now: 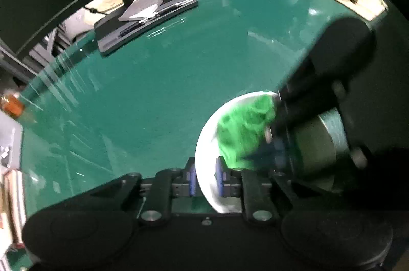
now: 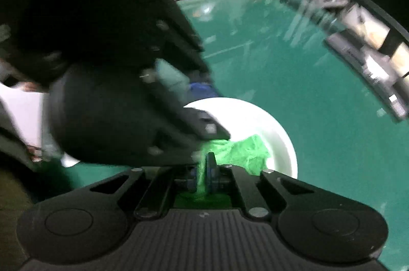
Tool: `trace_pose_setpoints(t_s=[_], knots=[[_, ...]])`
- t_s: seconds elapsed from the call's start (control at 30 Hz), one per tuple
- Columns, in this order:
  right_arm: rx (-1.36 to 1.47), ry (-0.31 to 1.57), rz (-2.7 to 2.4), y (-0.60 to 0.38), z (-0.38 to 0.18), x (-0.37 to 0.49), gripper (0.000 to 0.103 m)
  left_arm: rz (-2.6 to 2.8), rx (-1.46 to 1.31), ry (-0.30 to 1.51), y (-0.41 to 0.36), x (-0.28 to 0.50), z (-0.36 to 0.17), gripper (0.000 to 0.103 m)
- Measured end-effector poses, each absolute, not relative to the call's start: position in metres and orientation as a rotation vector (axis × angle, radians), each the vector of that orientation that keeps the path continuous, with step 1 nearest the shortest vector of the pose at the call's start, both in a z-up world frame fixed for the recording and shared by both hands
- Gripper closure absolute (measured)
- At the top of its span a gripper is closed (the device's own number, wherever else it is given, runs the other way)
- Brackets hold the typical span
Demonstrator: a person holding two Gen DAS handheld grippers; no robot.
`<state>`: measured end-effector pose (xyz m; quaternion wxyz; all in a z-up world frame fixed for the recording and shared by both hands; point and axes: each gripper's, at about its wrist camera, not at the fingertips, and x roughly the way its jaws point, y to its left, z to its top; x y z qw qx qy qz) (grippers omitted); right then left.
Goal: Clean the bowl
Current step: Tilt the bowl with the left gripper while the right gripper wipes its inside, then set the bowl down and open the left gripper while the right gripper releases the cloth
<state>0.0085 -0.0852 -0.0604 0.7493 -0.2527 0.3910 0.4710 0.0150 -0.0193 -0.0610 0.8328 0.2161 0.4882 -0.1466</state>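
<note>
Glossy white bowl (image 2: 268, 122), crinkled green cloth (image 2: 242, 153), on a shiny green table (image 1: 166, 97).

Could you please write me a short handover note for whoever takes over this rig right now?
Left gripper: shut on the rim of the white bowl, steadying it on the green table.
Right gripper: shut on the green cloth, which lies inside the bowl.
Done: bowl gripped, cloth in the bowl.
Left: finish wiping the inside, lift the cloth out, release the bowl. The frames are too blurred to show whether the bowl is clean.
</note>
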Motion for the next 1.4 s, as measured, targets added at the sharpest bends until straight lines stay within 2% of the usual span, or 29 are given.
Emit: trace_pose_setpoints(t_s=[0.23,0.4,0.63,0.87,1.13,1.4], knots=[[-0.401,0.901,1.052,-0.100,-0.071,0.014,0.096,-0.292,0.563,1.027,-0.042,0.007,-0.062,0.089],[-0.442,0.783,1.002,-0.100,-0.080,0.012,0.101,-0.291,0.650,1.004,-0.053,0.004,-0.065,0.088],[-0.402,0.856,0.979,-0.116,-0.080,0.006,0.095,-0.247,0.715,1.009,-0.072,0.004,-0.070,0.088],[-0.315,0.822,1.004,-0.123,-0.080,0.010,0.097,-0.298,0.758,0.995,-0.076,-0.006,-0.065,0.087],[-0.505,0.868,1.100,-0.126,-0.078,0.007,0.096,-0.262,0.582,1.032,-0.067,0.006,-0.060,0.090],[-0.645,0.745,0.922,-0.113,-0.078,-0.007,0.096,-0.194,0.436,1.052,-0.055,0.009,-0.061,0.088]])
